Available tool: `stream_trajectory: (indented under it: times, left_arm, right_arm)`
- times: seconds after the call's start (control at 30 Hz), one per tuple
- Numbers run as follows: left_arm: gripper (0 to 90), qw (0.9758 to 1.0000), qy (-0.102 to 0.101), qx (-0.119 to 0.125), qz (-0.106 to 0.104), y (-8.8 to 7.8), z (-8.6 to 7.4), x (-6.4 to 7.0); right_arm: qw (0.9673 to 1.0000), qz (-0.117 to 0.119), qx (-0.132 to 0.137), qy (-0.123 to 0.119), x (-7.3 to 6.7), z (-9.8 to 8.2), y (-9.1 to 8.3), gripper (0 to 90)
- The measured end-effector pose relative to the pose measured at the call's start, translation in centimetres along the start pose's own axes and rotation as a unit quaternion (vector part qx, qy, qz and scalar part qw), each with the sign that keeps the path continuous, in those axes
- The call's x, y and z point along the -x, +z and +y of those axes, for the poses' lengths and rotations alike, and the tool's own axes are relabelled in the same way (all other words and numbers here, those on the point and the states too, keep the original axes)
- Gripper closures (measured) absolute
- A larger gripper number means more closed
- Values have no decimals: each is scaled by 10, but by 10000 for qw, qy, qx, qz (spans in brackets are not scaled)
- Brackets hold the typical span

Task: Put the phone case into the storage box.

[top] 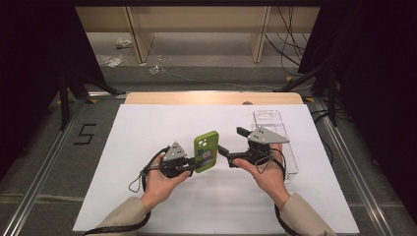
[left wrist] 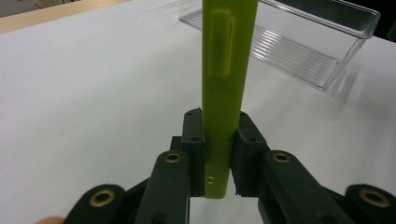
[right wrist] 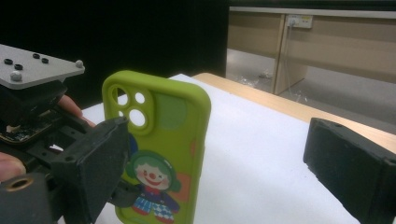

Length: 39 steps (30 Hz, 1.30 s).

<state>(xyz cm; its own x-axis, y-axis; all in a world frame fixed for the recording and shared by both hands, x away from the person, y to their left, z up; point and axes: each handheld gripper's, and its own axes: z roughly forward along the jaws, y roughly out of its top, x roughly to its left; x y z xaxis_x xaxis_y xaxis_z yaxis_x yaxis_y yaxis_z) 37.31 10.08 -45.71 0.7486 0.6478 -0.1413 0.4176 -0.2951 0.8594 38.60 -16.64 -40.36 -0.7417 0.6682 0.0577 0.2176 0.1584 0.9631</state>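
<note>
Jaws of left gripper (top: 189, 169) pinching upright green phone case (top: 206, 151), right gripper (top: 231, 146) spread wide beside it

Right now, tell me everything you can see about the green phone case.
The green phone case looks like soft matte rubber or silicone, lime coloured, with rounded corners and camera cutouts at its top corner. A cartoon clown with green hair is printed on its back. It stands on edge above the white table, clamped at its lower end by the left gripper. The right gripper stands open beside it, not touching it.
</note>
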Motion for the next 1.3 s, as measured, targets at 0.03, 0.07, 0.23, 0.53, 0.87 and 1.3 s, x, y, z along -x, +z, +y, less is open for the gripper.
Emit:
stream_trajectory:
  times: [0.03, 0.07, 0.23, 0.53, 0.87, 1.3]
  left_arm:
    - [773, 10000, -4, 7, -1, 0, 0, 0]
    - [774, 10000, -2, 18, 11, 0, 0, 0]
    - [774, 10000, -15, 43, 55, 0, 1, 1]
    - [773, 9999, -28, 76, 96, 1, 2, 3]
    - [773, 9999, -13, 105, 65, 5, 5, 8]
    - [773, 9999, -30, 96, 52, 12, 8, 14]
  right_arm:
    - [10000, -9, 6, -1, 0, 0, 0, 77]
    - [10000, -10, 15, -1, -1, 0, 0, 73]
    - [10000, -24, 40, 10, -2, 0, 1, 68]
    - [10000, -12, 73, 61, -5, -1, 3, 63]
    - [9998, -9, 167, 79, -9, 1, 4, 50]
    - [9997, -28, 204, 93, -12, 2, 6, 43]
